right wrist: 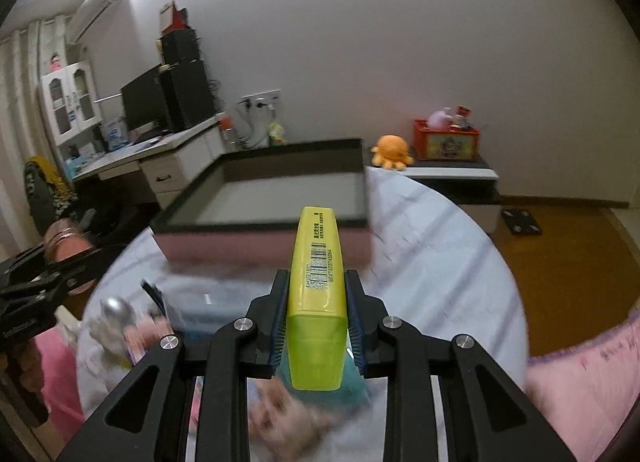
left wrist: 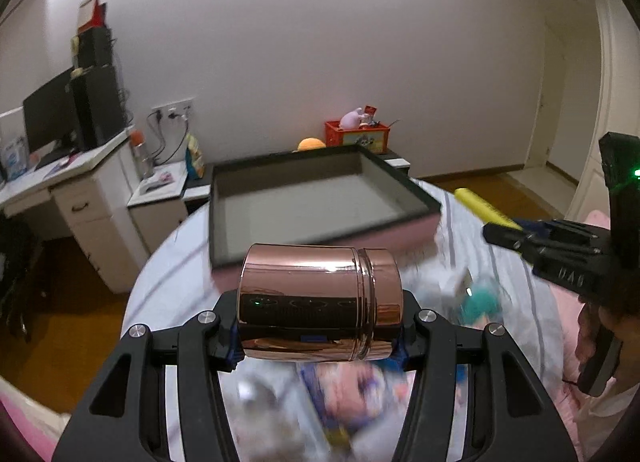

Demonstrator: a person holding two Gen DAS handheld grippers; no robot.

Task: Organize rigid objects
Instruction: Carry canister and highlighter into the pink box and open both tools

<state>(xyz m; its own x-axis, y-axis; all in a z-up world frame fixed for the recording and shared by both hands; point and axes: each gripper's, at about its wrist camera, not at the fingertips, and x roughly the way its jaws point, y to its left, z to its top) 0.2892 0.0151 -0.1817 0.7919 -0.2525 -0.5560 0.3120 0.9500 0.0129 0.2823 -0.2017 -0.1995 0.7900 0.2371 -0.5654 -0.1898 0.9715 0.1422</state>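
My left gripper (left wrist: pixel 318 336) pinches a shiny copper tin (left wrist: pixel 320 302) sideways across its fingers, lid end to the right, held in the air short of the tray (left wrist: pixel 320 198). My right gripper (right wrist: pixel 318 326) clamps a yellow-green box (right wrist: pixel 318 302) between blue pads (right wrist: pixel 280 336), barcode up, pointing at the tray. The tray is black-rimmed with pink sides and sits on the striped sheet (right wrist: pixel 432 262). Blurry clutter on the sheet below both grippers, can't tell what.
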